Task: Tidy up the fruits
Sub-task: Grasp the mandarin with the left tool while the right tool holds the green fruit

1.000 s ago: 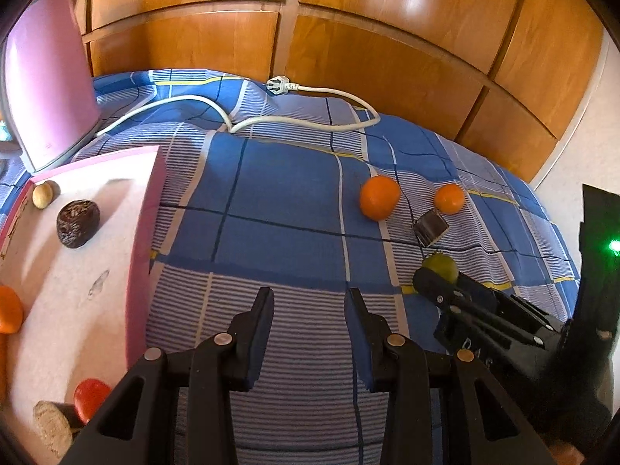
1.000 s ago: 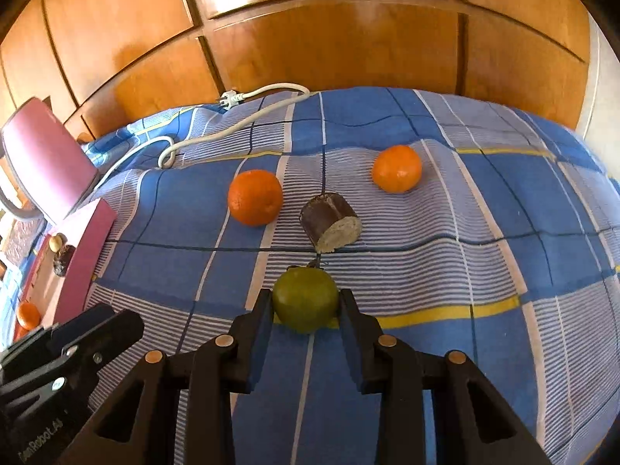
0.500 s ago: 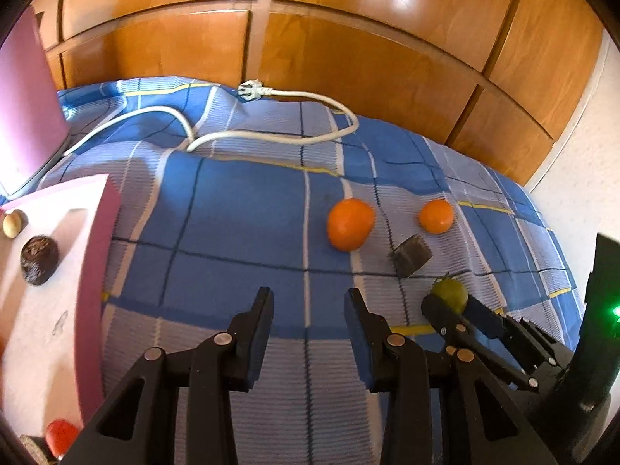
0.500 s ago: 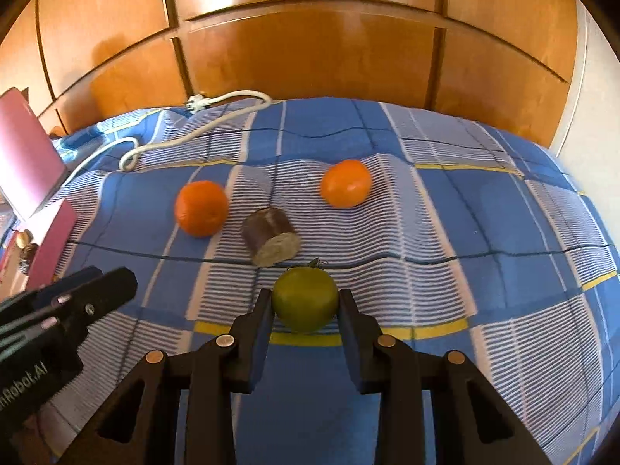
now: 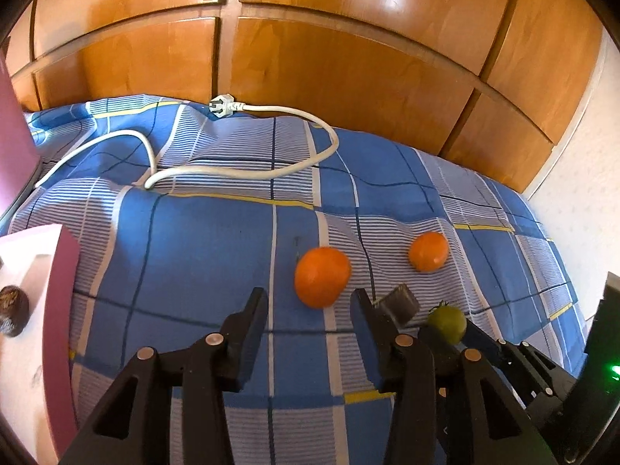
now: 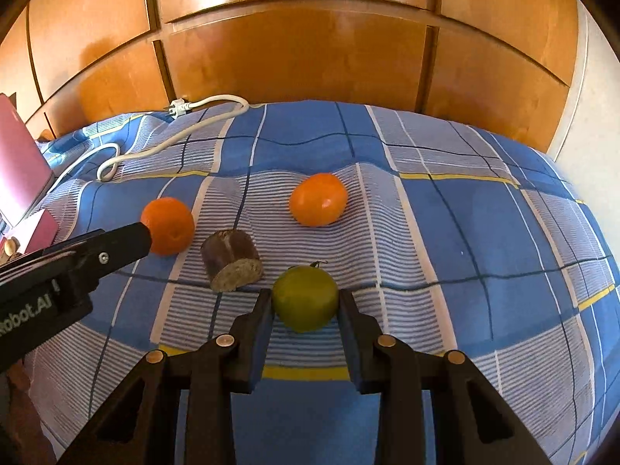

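Observation:
My right gripper (image 6: 304, 302) is shut on a green fruit (image 6: 304, 297) and holds it just above the blue checked bedspread; the fruit also shows in the left wrist view (image 5: 447, 322). My left gripper (image 5: 310, 306) is open and empty, with a large orange (image 5: 322, 276) just ahead between its fingertips. A second orange (image 5: 428, 251) lies farther right. In the right wrist view the two oranges (image 6: 168, 225) (image 6: 318, 204) flank a brown cut piece (image 6: 231, 259), and the left gripper's finger (image 6: 116, 244) reaches in from the left.
A pink-walled white tray (image 5: 58, 294) at the left edge holds a dark brown fruit (image 5: 13, 310). A white power cable (image 5: 240, 168) loops across the far bedspread. Wooden wardrobe doors (image 5: 310, 58) stand behind. The brown piece (image 5: 399, 306) lies by my left gripper's right finger.
My left gripper has swung right, away from the tray and toward the large orange. My right gripper keeps its hold on the green fruit and has turned slightly right.

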A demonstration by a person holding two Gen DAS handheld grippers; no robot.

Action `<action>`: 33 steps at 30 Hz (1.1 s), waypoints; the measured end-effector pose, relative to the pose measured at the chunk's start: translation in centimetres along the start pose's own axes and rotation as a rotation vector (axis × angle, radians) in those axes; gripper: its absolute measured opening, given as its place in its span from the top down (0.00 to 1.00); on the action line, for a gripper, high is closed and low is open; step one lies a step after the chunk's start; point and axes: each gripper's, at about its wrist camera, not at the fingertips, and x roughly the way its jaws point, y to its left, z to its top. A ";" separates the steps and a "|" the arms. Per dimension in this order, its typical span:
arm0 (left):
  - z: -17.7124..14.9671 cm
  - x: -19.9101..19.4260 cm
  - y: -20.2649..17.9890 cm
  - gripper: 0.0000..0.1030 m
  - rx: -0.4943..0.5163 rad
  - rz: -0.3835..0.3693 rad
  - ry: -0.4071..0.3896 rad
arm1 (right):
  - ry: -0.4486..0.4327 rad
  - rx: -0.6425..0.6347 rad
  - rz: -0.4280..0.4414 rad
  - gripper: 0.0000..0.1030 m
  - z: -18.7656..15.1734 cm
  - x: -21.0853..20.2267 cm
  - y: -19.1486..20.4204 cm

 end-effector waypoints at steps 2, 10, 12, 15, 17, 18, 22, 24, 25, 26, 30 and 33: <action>0.3 0.5 -0.1 0.57 0.005 0.004 0.001 | 0.003 -0.001 0.006 0.68 0.2 0.2 -0.1; 0.8 2.5 -0.2 0.57 -0.004 -0.004 0.027 | 0.007 -0.007 0.020 0.67 0.5 0.6 0.0; 1.0 3.1 -0.3 0.61 -0.001 -0.014 0.038 | 0.006 -0.006 0.021 0.67 0.4 0.6 0.0; 1.1 3.3 -0.4 0.67 0.002 -0.028 0.033 | 0.005 -0.004 0.024 0.67 0.4 0.6 0.0; 0.9 3.2 -0.3 0.68 0.000 -0.032 0.029 | 0.004 -0.002 0.026 0.67 0.4 0.6 0.0; 0.7 3.0 -0.1 0.68 -0.001 -0.028 0.026 | 0.003 0.001 0.029 0.67 0.4 0.6 0.0; -0.2 2.2 0.1 0.68 0.008 -0.010 0.015 | 0.002 0.014 0.045 0.67 0.3 0.4 -0.4; -0.8 1.8 0.2 0.68 0.006 -0.003 0.011 | 0.003 0.013 0.044 0.67 0.3 0.5 -0.3; -1.1 1.6 0.2 0.68 0.011 0.000 0.009 | 0.003 0.013 0.045 0.67 0.3 0.5 -0.3; -1.4 1.4 0.1 0.68 0.018 0.006 0.005 | 0.004 0.012 0.044 0.67 0.3 0.5 -0.3; -2.3 0.7 0.1 0.68 0.020 0.021 0.001 | 0.010 0.006 0.036 0.67 0.3 0.6 -0.2; -3.2 -0.1 0.5 0.68 0.017 0.031 -0.001 | 0.014 0.002 0.034 0.67 0.3 0.6 -0.2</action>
